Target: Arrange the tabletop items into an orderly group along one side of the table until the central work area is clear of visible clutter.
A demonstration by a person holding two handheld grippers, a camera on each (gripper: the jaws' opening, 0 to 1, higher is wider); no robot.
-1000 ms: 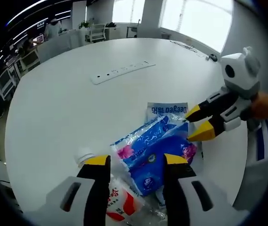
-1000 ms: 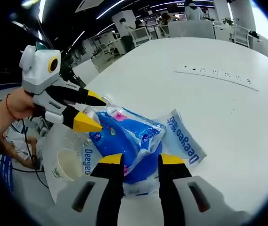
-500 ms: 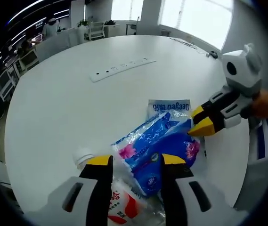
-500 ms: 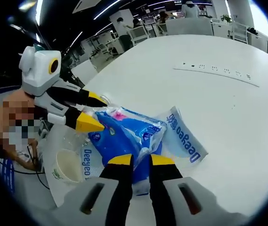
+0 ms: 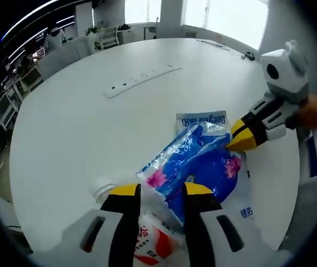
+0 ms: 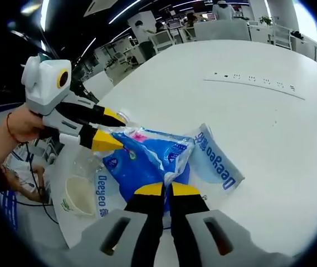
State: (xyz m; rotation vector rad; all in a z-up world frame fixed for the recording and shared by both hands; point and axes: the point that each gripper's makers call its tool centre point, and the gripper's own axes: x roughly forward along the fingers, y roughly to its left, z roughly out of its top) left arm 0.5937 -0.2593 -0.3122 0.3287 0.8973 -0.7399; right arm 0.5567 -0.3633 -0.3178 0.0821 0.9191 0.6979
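A blue plastic bag (image 5: 200, 167) of tissues with pink flowers lies near the table's edge. In the left gripper view my left gripper (image 5: 161, 189) stands open, its jaws drawn in on either side of the bag's near end. The right gripper (image 5: 242, 136) comes in from the right, shut on the bag's far corner. In the right gripper view the right gripper (image 6: 166, 189) is pinched on the blue bag (image 6: 147, 161), and the left gripper (image 6: 109, 129) straddles its far end. A white and blue Deegeo packet (image 5: 203, 119) lies under the bag, seen too as the Deegeo packet (image 6: 214, 161).
A white power strip (image 5: 141, 80) lies across the middle of the round white table (image 5: 74, 133). A red and white packet (image 5: 152, 245) sits under my left jaws. A paper cup (image 6: 80, 194) and clear wrapping lie by the table edge. Office desks stand beyond.
The right gripper's jaws have closed onto the blue bag's edge. My left jaws have narrowed around the bag's other end. The bag has shifted slightly toward the right.
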